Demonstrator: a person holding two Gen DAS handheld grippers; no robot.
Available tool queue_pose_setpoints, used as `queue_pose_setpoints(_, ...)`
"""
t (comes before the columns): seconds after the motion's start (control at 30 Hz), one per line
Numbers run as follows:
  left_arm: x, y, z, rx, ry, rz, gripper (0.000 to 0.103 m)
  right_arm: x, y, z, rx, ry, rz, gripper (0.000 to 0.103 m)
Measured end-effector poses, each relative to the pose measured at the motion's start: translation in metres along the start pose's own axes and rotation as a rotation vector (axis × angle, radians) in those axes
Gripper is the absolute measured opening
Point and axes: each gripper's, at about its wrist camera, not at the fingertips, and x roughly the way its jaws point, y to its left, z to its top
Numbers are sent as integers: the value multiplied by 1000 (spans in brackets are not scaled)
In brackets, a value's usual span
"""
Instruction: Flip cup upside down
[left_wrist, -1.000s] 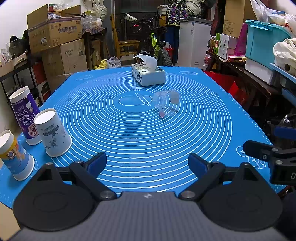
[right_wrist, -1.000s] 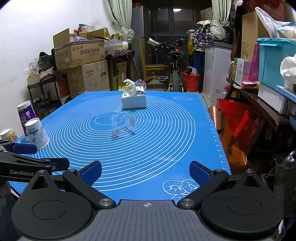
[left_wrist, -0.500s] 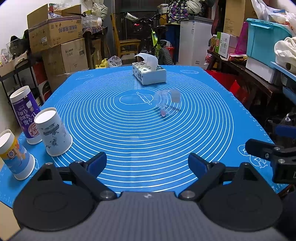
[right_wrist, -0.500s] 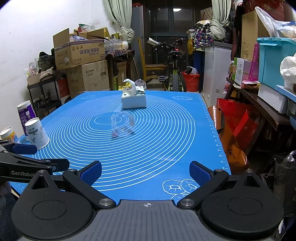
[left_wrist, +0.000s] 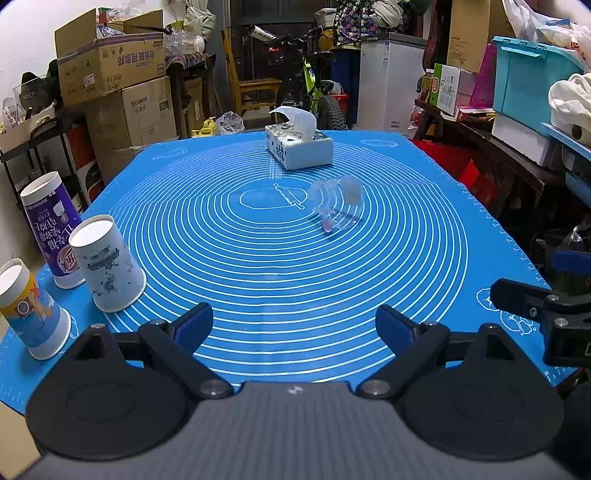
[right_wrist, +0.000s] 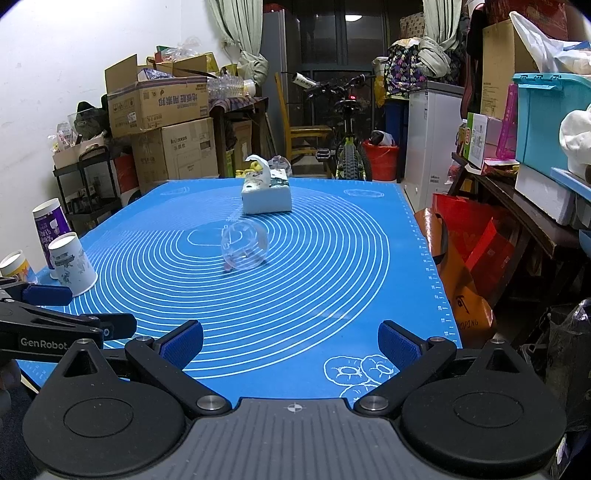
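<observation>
Blue mat (left_wrist: 258, 280), clear cup (left_wrist: 336, 206) on side, far ahead of both tools, both spread.

Clear cup (left_wrist: 335, 205) on its side mid-mat (left_wrist: 258, 266), tissue box (left_wrist: 299, 149) beyond; three paper cups (left_wrist: 105, 267) near left; left gripper (left_wrist: 294, 321) spread wide, empty.

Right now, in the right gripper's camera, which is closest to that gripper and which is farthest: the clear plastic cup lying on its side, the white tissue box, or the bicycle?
From the right gripper, nearest first:
1. Clear plastic cup, lying on its side mid-mat, slightly left.
2. White tissue box, at the far end of the blue mat.
3. Bicycle, off the table, in the background clutter.
</observation>
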Motion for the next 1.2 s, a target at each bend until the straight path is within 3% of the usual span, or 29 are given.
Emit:
queue_pose_setpoints(0.5, 15, -4, 14, -21, -6, 7, 94, 10, -13, 5, 33, -14, -19, 100)
queue_pose_setpoints(0.87, 81, -11, 80, -274, 22, 47, 94, 40, -54, 34, 107, -83, -71, 100)
queue_pose_setpoints(1.03, 113, -32, 104, -277, -4, 94, 94, 51, -75, 41, 139, -105, -89, 100)
queue_pose_setpoints(1.2, 156, -50, 115, -264, 36, 136, 94, 66, -91, 37, 176, -88, -93, 100)
